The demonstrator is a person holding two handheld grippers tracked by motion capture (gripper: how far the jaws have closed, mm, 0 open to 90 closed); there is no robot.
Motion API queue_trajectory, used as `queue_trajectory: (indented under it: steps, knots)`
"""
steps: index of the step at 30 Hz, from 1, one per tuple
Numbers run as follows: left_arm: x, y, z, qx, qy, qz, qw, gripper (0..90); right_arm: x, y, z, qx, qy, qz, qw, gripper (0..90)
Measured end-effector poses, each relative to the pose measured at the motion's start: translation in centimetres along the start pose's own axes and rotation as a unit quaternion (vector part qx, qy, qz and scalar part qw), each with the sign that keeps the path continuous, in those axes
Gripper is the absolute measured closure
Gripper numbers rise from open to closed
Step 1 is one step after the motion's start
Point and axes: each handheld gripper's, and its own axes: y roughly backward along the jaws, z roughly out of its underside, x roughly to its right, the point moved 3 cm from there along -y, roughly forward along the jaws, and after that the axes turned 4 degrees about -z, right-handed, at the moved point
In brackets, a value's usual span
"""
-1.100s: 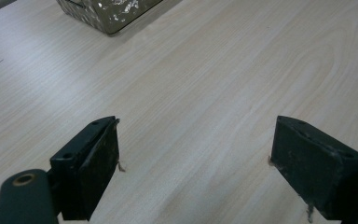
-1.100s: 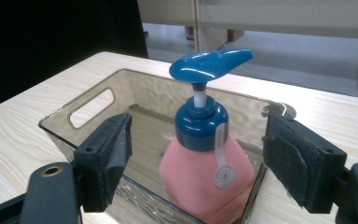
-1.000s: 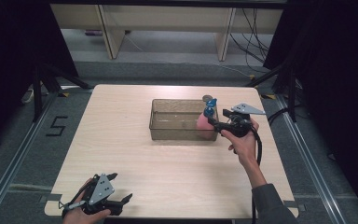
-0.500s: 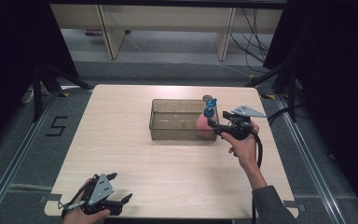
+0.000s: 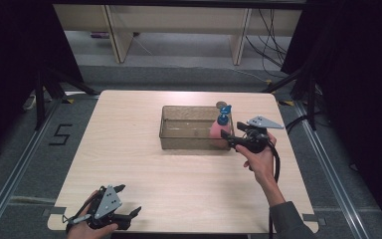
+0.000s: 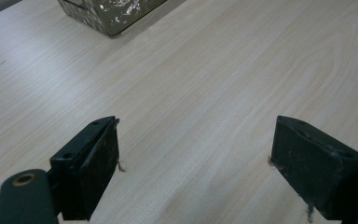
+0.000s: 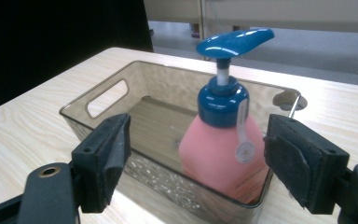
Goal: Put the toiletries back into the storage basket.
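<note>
Right tool (image 5: 231, 135): held in the person's right hand (image 5: 259, 158) at the right end of the bin, jaws spread wide and gripping nothing; in the right gripper view (image 7: 196, 163) the two black jaws stand either side of the bin's near end, apart from the bottle, and whether they brush the bin wall cannot be told. Grey three-cornered plate on top; black cable trailing back along the forearm. Left tool (image 5: 127, 204): held in the left hand (image 5: 87, 229) at the near left edge of the table (image 5: 129, 149), well apart from the bin; jaws spread wide, empty, and in the left gripper view (image 6: 196, 158) they sit low over bare wood, with a corner of the bin at the top edge of that view. Bin (image 5: 186, 142): translucent smoke-tinted plastic, rectangular, with handle cut-outs in its end walls, standing at the middle of the table toward the far side. Pump bottle (image 5: 218, 130): pink body, blue collar and blue pump head, with a small white tag hanging from the neck; standing upright inside the bin at its right end, close to the near corner in the right gripper view (image 7: 221, 149). Table: light wood grain, rounded corners, on a dark floor bearing a taped numeral "5" (image 5: 59, 134) at left.
</note>
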Motion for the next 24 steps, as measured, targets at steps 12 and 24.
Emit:
queue_trajectory:
  steps: [12,24]
  knots:
    - [0.0,0.0,0.0,0.0,0.002,0.0,1.0,14.7,-0.9,0.6,1.0,-0.004,-0.004,-0.002,1.0,17.7]
    - [-0.2,0.0,0.0,0.0,0.002,0.002,1.0,14.8,-2.3,1.0,2.4,-0.018,0.003,-0.014,0.9997,15.6]
